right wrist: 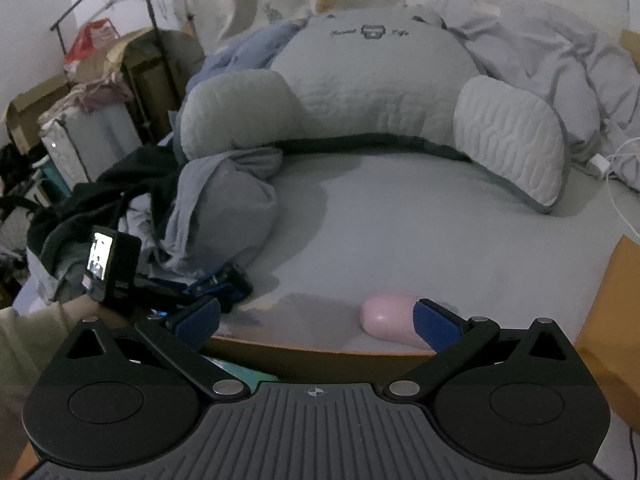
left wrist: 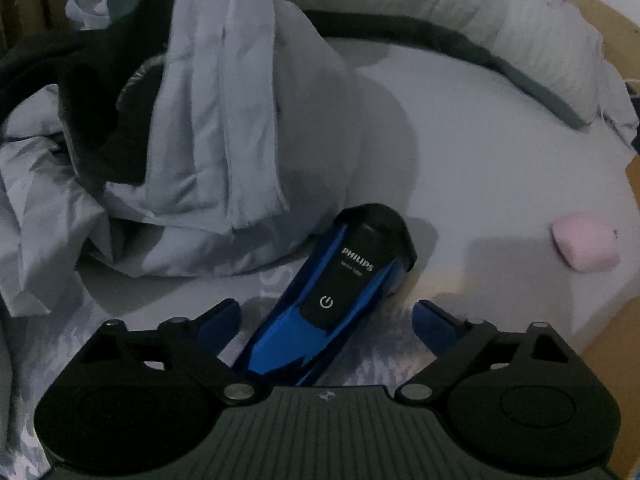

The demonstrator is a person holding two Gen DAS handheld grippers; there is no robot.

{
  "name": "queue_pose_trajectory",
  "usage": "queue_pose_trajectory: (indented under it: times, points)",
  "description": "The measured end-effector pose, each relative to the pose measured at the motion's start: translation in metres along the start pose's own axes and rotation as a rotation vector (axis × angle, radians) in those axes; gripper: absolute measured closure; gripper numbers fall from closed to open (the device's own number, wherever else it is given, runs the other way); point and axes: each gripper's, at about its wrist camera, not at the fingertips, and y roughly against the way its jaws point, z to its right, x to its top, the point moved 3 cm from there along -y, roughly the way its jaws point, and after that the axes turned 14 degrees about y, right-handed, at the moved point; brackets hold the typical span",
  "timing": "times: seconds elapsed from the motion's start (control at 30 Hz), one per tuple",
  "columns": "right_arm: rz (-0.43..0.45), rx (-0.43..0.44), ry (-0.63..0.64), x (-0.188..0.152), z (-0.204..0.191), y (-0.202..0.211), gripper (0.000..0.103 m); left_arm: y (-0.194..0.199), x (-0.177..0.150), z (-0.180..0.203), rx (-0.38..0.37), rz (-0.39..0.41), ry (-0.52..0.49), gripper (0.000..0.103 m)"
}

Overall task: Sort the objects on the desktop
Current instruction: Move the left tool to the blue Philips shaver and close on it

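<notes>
A blue and black Philips electric shaver (left wrist: 340, 292) lies on the grey bed sheet (left wrist: 480, 160), its head pointing away. My left gripper (left wrist: 326, 316) is open, its blue-padded fingers (left wrist: 224, 320) either side of the shaver's body without touching it. A small pink case (left wrist: 586, 244) rests on the sheet to the right. In the right wrist view the same pink case (right wrist: 386, 318) sits near the bed's front edge, just left of the right finger (right wrist: 434, 328) of my open right gripper (right wrist: 316, 320). The left gripper with its camera (right wrist: 116, 268) shows at left over the shaver.
Crumpled grey and black clothes (left wrist: 180, 120) are heaped at the left of the bed. A large grey backrest cushion (right wrist: 372, 92) stands at the back, with a rumpled duvet (right wrist: 560, 60) behind it. A white charger and cable (right wrist: 600, 166) lie far right. Boxes (right wrist: 36, 108) and a clothes rack stand beyond the bed.
</notes>
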Motion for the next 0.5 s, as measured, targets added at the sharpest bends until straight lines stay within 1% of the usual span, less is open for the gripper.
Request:
queue_pose_trajectory:
  times: [0.2,0.27,0.3,0.33,0.5]
  points:
    - [-0.02,-0.004,-0.004,-0.004,-0.001,-0.004,0.0,0.0,-0.004,-0.002,0.024,-0.002,-0.029,0.019]
    - [-0.022,-0.006,-0.006,-0.005,-0.001,-0.004,0.0,0.001,-0.004,-0.003,0.037,-0.002,-0.043,0.025]
    - [-0.023,-0.008,-0.007,-0.005,-0.001,-0.004,0.0,0.002,-0.004,-0.004,0.044,-0.002,-0.051,0.03]
    - [-0.023,-0.008,-0.009,-0.006,0.0,-0.003,0.0,0.004,-0.005,-0.005,0.043,0.0,-0.052,0.039]
    - [-0.033,-0.02,-0.012,-0.008,0.001,-0.004,0.0,0.011,-0.011,-0.011,0.045,0.001,-0.077,0.049]
